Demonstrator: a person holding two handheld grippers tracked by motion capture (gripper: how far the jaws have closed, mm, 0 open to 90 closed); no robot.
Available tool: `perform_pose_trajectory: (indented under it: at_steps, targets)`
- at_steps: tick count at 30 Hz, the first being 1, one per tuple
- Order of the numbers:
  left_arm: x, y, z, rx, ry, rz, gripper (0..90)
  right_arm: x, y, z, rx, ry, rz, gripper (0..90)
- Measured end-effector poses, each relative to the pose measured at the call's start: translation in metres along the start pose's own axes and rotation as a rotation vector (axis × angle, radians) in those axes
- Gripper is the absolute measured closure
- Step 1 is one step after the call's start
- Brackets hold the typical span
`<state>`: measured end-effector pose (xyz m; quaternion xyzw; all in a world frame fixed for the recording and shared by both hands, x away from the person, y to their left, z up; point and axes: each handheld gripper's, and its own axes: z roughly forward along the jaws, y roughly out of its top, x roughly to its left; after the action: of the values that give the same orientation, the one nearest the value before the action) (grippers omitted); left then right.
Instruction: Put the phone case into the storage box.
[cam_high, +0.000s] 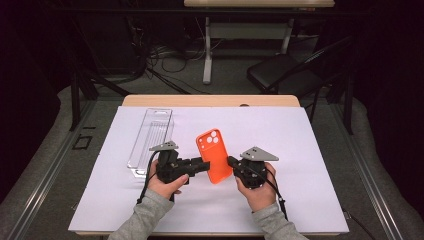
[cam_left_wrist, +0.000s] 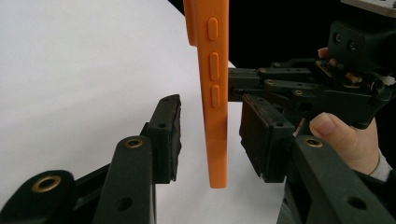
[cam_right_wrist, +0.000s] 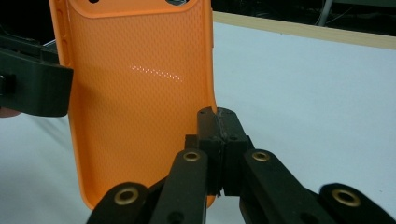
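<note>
Here, orange phone case (cam_high: 213, 155) held up over the white table sheet (cam_high: 300, 165) between two grippers.
Right gripper (cam_right_wrist: 218, 122): jaws clamped together on the case's side wall. Left gripper (cam_left_wrist: 210, 137): jaws apart, straddling the opposite edge, a gap showing on each side of it. Clear plastic tray (cam_high: 151, 137) lies well left.

So the phone case (cam_high: 213, 156) sat mid-tabletop (cam_high: 300, 150), raised off the surface between the two grippers. Left gripper (cam_high: 202, 165) was at its left edge, with the case edge between its jaws, right gripper (cam_high: 231, 161) at its right edge. A clear tray (cam_high: 151, 135) lay off to the left, a bit farther back. Behind the tabletop, a chair (cam_high: 280, 72) stood on the floor.
</note>
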<state>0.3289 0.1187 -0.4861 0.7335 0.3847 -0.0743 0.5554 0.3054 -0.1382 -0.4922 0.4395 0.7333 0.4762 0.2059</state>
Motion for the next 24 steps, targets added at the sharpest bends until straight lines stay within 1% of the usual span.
perform_pose_trajectory:
  at_steps: [3,6,15,18,24]
  targets:
    - [-0.0003,-0.0004,0.0004,0.002,-0.002,-0.007,57.7,0.0008,-0.0001,-0.0001,0.002,0.003,0.0,90.0]
    - [-0.0004,-0.0004,0.0005,0.006,-0.002,-0.005,58.3,0.0009,-0.0003,0.0005,-0.002,0.003,-0.003,90.0]
    - [0.0032,-0.0008,0.0001,0.005,0.009,-0.021,64.2,0.0012,-0.0008,0.0011,0.002,0.007,-0.009,90.0]
    - [0.0037,-0.0008,-0.0005,0.0,0.006,-0.028,66.3,0.0012,-0.001,0.0011,0.005,0.009,-0.002,90.0]
    - [0.0038,-0.0009,-0.0007,0.0,0.008,-0.029,68.9,0.0014,-0.0016,0.002,0.007,0.012,-0.002,90.0]
